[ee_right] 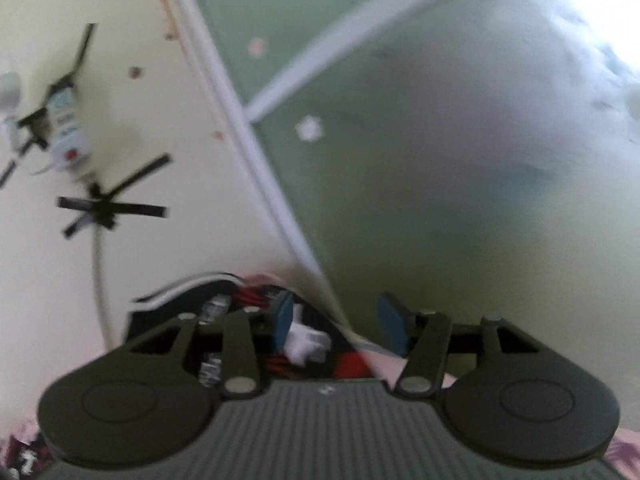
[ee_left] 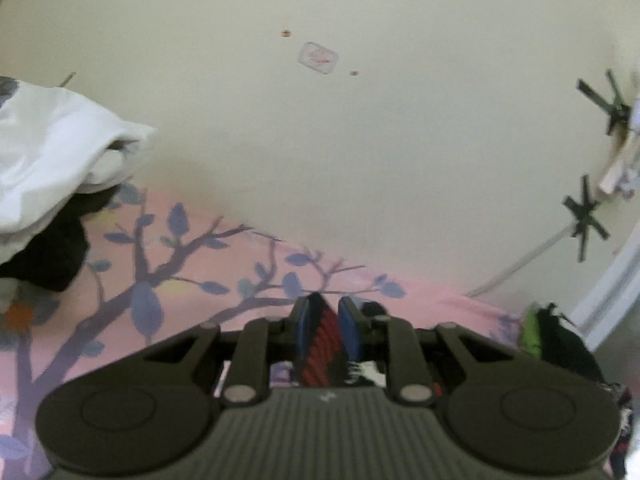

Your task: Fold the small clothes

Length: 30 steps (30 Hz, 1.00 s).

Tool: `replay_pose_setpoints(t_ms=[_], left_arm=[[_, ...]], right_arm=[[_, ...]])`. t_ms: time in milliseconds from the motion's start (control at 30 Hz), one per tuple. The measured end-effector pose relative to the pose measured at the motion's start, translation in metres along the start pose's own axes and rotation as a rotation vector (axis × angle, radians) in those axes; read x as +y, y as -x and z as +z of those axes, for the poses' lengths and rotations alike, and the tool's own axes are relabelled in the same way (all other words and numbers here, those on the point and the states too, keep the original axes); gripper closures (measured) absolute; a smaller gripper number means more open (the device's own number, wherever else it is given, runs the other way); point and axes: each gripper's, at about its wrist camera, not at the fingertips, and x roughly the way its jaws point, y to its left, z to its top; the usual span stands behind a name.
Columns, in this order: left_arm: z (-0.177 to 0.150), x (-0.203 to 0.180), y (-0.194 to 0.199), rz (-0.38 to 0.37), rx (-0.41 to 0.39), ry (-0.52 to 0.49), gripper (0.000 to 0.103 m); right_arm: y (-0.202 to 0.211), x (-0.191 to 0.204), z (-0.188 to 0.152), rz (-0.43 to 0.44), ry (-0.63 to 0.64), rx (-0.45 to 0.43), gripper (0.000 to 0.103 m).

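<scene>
Left wrist view: the left gripper (ee_left: 326,320) has its fingers clamped on a red-and-black striped garment (ee_left: 320,344) over the pink tree-print bedsheet (ee_left: 120,280). The right gripper (ee_right: 338,322), fingers spread and empty, should re-pinch the garment's free edge at six o'clock before folding.

I can read no words or numbers anywhere. A small sticker (ee_left: 318,58) on the cream wall (ee_left: 400,160) carries reddish marks, too blurred for me to make out.
</scene>
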Motion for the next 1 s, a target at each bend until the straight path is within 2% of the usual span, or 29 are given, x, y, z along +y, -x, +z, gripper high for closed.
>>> replay_pose_setpoints(t_ms=[67, 133, 167, 200, 233, 267, 300, 333, 400, 433, 533, 667, 767, 867, 933, 1000], left_arm=[[-0.004, -0.006, -0.004, -0.039, 0.025, -0.025, 0.085], [-0.011, -0.014, -0.010, -0.044, 0.049, -0.075, 0.085], [-0.015, -0.019, -0.014, -0.044, 0.062, -0.109, 0.085], [-0.020, -0.023, -0.016, -0.042, 0.074, -0.137, 0.084], [-0.023, -0.026, -0.021, -0.038, 0.087, -0.161, 0.084], [-0.025, -0.028, -0.023, -0.036, 0.097, -0.172, 0.084], [-0.027, -0.028, -0.025, -0.033, 0.108, -0.175, 0.084], [-0.028, -0.027, -0.026, -0.031, 0.115, -0.170, 0.084], [-0.026, -0.021, -0.024, -0.037, 0.113, -0.141, 0.084], [-0.024, -0.018, -0.023, -0.043, 0.111, -0.117, 0.084], [-0.015, -0.009, -0.017, -0.070, 0.099, -0.039, 0.084], [-0.004, 0.001, -0.006, -0.072, 0.067, 0.012, 0.082], [0.004, 0.014, -0.001, -0.062, 0.048, 0.053, 0.081], [0.011, 0.031, 0.003, -0.048, 0.032, 0.102, 0.081], [0.015, 0.040, 0.005, -0.026, 0.021, 0.121, 0.081], [0.017, 0.046, 0.007, -0.016, 0.016, 0.131, 0.081]], right_arm=[[-0.009, -0.007, -0.006, -0.020, 0.048, 0.035, 0.036], [-0.019, -0.008, -0.014, -0.025, 0.085, 0.089, 0.036], [-0.026, -0.007, -0.018, -0.021, 0.104, 0.116, 0.036], [-0.031, -0.004, -0.022, -0.024, 0.132, 0.140, 0.042], [-0.038, -0.001, -0.027, -0.036, 0.169, 0.163, 0.051], [-0.042, 0.002, -0.031, -0.044, 0.200, 0.186, 0.094], [-0.046, 0.005, -0.032, -0.041, 0.215, 0.212, 0.102], [-0.045, 0.008, -0.030, -0.022, 0.200, 0.218, 0.102], [-0.030, 0.021, -0.020, 0.102, 0.136, 0.211, 0.102], [-0.020, 0.032, -0.012, 0.193, 0.103, 0.212, 0.102], [0.004, 0.086, 0.009, 0.434, 0.085, 0.217, 0.102], [0.023, 0.199, 0.024, 0.781, 0.134, 0.301, 0.102], [0.026, 0.297, 0.010, 0.965, 0.243, 0.409, 0.102], [0.027, 0.383, -0.020, 1.068, 0.375, 0.513, 0.102], [0.019, 0.430, -0.044, 1.080, 0.457, 0.567, 0.102], [0.016, 0.459, -0.067, 1.089, 0.505, 0.623, 0.102]])
